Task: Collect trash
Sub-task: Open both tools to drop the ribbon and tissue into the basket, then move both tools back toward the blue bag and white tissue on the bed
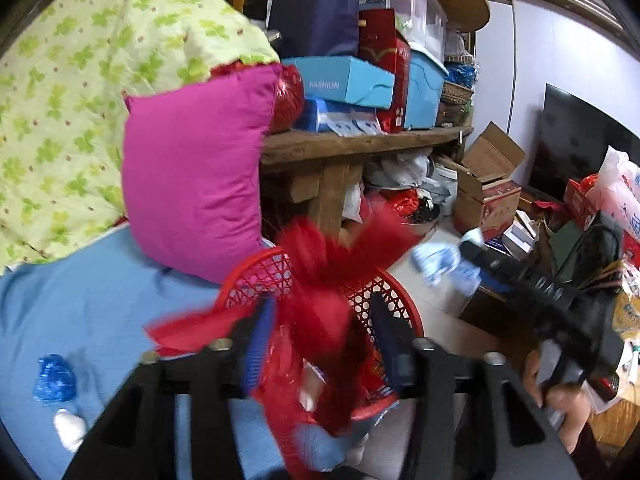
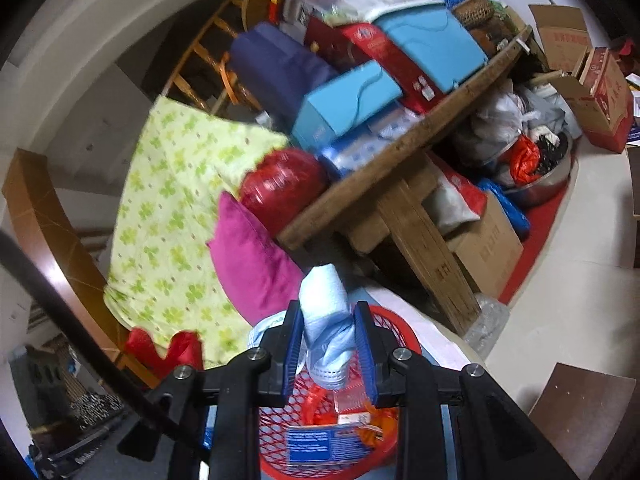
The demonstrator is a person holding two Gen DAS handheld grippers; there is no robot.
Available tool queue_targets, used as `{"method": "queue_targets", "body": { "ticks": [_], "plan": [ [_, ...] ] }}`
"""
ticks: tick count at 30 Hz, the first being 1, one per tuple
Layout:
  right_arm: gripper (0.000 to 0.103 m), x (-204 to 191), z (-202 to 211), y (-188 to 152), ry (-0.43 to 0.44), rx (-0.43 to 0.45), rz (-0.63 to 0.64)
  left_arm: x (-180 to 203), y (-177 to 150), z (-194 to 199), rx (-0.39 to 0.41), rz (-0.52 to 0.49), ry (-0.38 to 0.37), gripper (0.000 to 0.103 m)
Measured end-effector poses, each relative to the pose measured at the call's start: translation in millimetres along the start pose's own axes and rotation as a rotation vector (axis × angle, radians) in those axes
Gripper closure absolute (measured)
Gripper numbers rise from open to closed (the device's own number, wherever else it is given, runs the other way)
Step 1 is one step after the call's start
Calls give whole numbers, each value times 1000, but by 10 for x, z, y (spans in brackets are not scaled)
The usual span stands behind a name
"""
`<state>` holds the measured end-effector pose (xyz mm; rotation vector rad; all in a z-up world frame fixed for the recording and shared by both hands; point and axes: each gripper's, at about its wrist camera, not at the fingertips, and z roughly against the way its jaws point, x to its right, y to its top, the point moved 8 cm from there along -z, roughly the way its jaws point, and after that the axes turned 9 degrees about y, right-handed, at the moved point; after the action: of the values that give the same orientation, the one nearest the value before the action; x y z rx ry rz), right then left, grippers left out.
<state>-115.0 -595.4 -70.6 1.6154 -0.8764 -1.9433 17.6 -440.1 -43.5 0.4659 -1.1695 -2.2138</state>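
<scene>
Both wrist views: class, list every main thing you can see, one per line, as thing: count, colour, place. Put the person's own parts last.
Basket: one, red mesh, below both grippers.
Red plastic bag: one, between the open left jaws, above the basket.
Crumpled tissue: one, pale blue, clamped in the right gripper.
Cushion: one, magenta, on the blue sheet.
Blanket: one, green-patterned, behind the cushion.
Blue wad: one, on the sheet.
Wooden table: one, brown, stacked with boxes.
Left gripper: black, blue pads.
Right gripper: black, blue pads.
</scene>
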Motion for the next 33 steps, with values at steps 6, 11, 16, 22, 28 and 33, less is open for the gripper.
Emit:
{"method": "queue_targets", "body": {
  "ticks": [6,11,16,22,28,33],
  "plan": [
    [72,196,-523,-345,-10,-187,-125,-300,-216,-179,-62,58,43,33],
    [36,107,-566,-451,4,-204,-104,-733,-479,17,-77,103,120,33],
    [36,-158,-423,-323,30,-129,-31,-1229,-611,317,-51,151,252,33],
    [36,-698,-210,-148,90,-36,84,-1667,-597,764,19,149,446,33],
    [36,-1311,-159,-247,175,-42,172,-1927,-586,1184,98,109,585,26],
    [36,-1754,-190,-488,233,-88,245,-2081,-641,1432,117,89,672,26]
  ]
}}
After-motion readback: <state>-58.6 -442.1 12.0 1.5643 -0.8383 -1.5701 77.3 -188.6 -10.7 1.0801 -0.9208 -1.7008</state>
